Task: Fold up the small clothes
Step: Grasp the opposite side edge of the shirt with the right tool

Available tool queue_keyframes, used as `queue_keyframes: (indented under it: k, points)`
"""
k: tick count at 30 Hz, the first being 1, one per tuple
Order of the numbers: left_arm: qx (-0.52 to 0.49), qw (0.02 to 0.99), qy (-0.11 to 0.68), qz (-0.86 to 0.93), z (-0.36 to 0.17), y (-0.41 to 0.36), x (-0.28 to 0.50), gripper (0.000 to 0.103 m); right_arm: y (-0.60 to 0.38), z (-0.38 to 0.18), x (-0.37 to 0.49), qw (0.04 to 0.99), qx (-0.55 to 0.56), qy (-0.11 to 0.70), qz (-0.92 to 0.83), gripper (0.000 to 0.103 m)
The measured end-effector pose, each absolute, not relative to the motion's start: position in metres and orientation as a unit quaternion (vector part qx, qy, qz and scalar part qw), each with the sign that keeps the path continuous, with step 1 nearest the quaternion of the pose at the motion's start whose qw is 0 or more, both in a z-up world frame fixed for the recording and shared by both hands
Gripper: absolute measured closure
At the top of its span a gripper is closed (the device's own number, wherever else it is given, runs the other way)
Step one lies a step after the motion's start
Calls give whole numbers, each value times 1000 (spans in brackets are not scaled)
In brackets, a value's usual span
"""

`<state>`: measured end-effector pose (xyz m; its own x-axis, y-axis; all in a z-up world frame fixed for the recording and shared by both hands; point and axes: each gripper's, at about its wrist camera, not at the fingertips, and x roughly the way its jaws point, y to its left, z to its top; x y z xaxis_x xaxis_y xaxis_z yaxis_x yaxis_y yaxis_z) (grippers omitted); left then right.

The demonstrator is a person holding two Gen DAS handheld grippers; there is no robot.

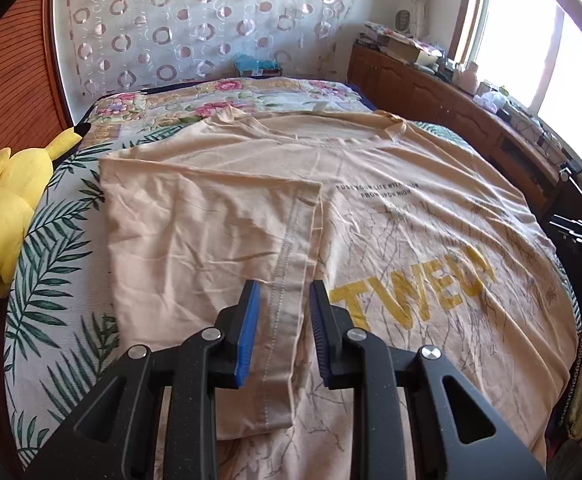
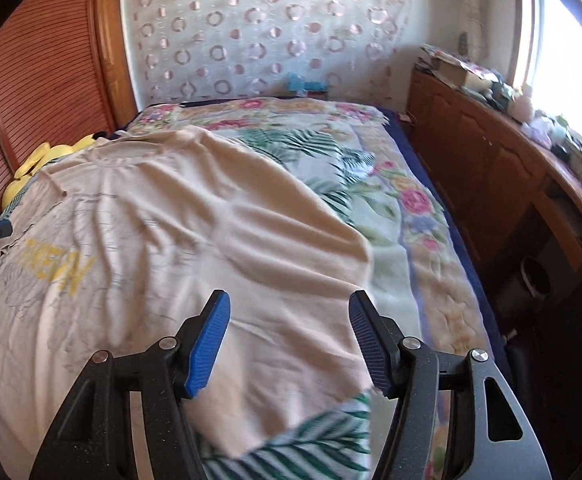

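Beige T-shirt [image 1: 431,216] lies flat on the bed, yellow lettering up. One side is folded over, hem showing.

Bed [image 1: 51,320]: top carries only the flat T-shirt [image 1: 411,240]; clear passage above it. Left edge blocked by yellow plush toy [image 1: 3,220]. Right edge: wood cabinet [image 2: 471,168] w/ clutter; narrow gap alongside. Far edge: curtain [image 2: 271,32].

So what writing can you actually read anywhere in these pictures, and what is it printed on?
"TWE", then a creased letter or two: big yellow print on the beige T-shirt.
"FROM UPON HIGH": small dark line on its chest; the line above it is only partly legible.
Nothing else is readable.
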<state>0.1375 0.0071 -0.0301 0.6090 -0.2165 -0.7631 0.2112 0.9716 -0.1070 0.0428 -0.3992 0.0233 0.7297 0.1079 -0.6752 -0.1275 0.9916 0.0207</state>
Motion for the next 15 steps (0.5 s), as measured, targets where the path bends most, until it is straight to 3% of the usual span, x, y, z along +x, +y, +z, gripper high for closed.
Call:
queue_keyframes:
  k: [14,15]
  points:
    - [38,897,426,-111,-43,-7,141,76,-447,10,61,909,85,401,78,54]
    - [43,898,423,-111,-43,-9,141,70,-447,9,62,908,89,402,81,54]
